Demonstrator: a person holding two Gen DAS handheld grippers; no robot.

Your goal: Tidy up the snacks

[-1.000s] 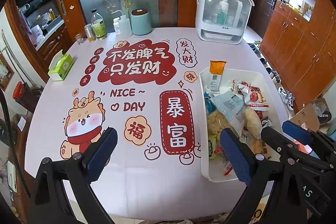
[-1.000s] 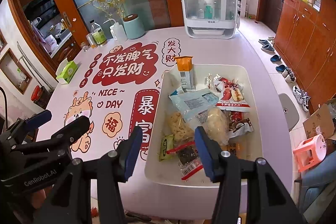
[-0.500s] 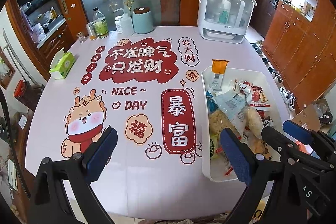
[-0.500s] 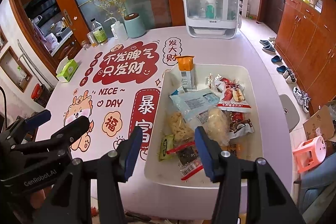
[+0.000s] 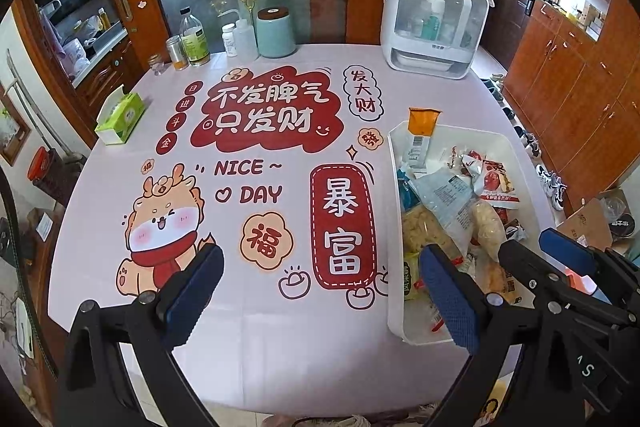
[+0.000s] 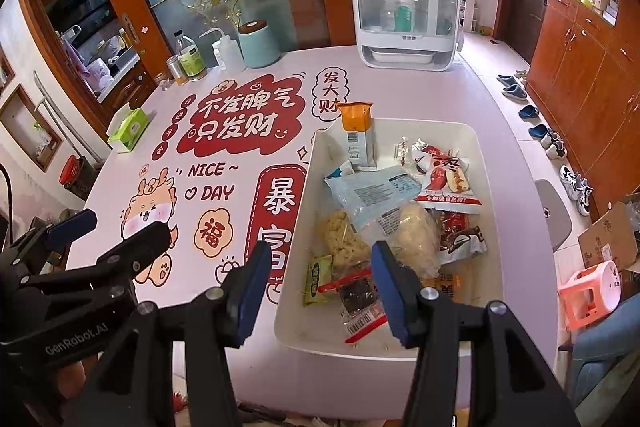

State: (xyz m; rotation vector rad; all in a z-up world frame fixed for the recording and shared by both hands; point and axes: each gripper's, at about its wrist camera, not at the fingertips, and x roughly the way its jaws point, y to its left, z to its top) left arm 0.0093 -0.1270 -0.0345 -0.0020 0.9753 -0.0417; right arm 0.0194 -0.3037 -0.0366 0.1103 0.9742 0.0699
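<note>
Little had moved since earlier; both views only drifted slightly. Left gripper point(image 5: 320, 291) hung wide open above the tablecloth point(image 5: 280, 327). Right gripper point(image 6: 318, 293) gaped, empty, over the tray's point(image 6: 490, 211) near end. Snacks point(image 6: 384, 203) lay heaped inside the tray.

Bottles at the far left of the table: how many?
3, maybe more hidden: a glass bottle with a green label, a small white pill bottle right of it, and a white squeeze bottle beside the teal canister.
</note>
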